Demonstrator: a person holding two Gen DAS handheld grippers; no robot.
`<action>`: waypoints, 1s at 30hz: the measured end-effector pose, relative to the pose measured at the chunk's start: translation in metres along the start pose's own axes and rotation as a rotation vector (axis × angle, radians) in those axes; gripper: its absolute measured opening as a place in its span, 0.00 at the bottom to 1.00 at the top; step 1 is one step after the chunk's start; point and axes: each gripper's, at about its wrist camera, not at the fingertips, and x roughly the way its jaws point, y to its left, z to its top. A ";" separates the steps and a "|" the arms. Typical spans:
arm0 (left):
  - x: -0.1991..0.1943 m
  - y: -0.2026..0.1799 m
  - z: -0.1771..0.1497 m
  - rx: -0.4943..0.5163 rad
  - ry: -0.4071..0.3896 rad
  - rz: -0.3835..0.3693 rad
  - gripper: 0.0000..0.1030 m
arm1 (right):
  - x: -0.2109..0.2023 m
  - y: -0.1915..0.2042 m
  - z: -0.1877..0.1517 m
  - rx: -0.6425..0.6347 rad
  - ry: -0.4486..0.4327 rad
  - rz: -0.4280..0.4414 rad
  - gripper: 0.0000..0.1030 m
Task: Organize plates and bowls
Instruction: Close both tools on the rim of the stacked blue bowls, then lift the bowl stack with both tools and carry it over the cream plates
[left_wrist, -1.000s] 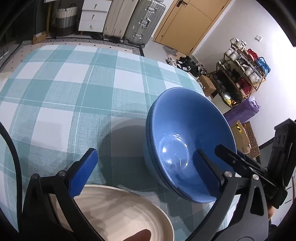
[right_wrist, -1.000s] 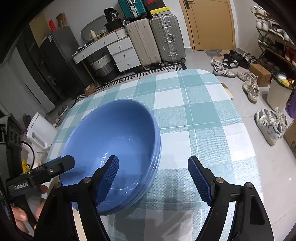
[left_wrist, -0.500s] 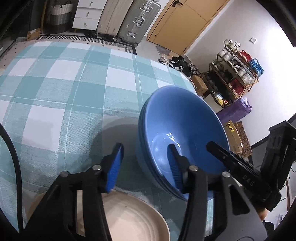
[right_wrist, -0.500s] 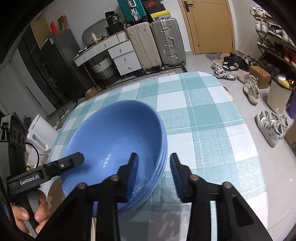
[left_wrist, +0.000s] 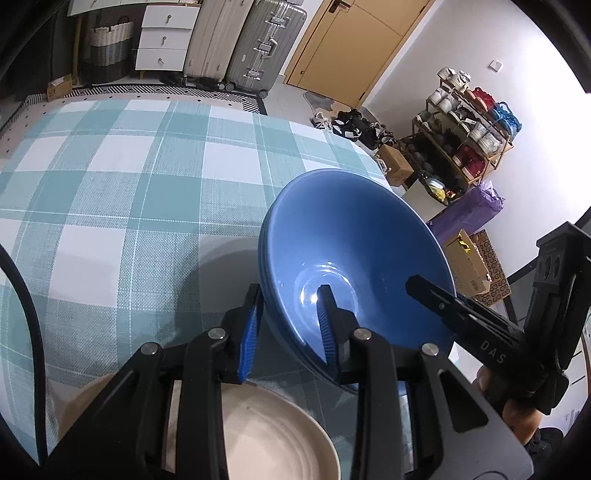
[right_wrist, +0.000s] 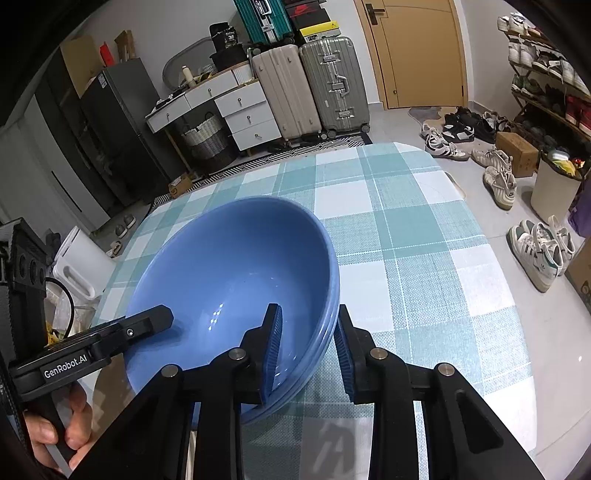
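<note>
A stack of blue bowls (left_wrist: 354, 258) is seen on the desk (left_wrist: 110, 184), which is covered with a teal-and-white checked cloth; three nested rims can be counted at the stack's side in the right wrist view. The stack is placed toward the desk edge nearest the shoe rack (left_wrist: 469, 140). A cream plate (left_wrist: 273, 439) is lying just beside the stack, at the near edge of the desk, partly hidden under the left hand-held gripper (left_wrist: 290, 328).

The left hand-held gripper has just been closing and is clamped on the rim of the blue bowls, one blue pad inside the top bowl and one pressed against the outer wall. The right hand-held gripper (right_wrist: 308, 349) has likewise just been closing and is clamped on the opposite rim of the same stack, one pad inside, one outside. Each gripper is held by a hand (right_wrist: 62, 432) seen at the frame edge.

Suitcases (right_wrist: 306, 88) and a white drawer unit (right_wrist: 243, 110) are seen on the floor beyond the far edge of the desk.
</note>
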 end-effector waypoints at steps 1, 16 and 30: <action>-0.001 0.000 0.000 -0.002 -0.003 -0.001 0.26 | 0.000 0.000 0.000 0.002 0.001 0.000 0.28; -0.012 -0.013 -0.006 0.042 -0.020 0.007 0.26 | -0.019 0.001 -0.004 -0.010 -0.020 -0.024 0.28; -0.071 -0.019 -0.022 0.059 -0.093 -0.005 0.26 | -0.066 0.023 -0.012 -0.044 -0.084 -0.009 0.28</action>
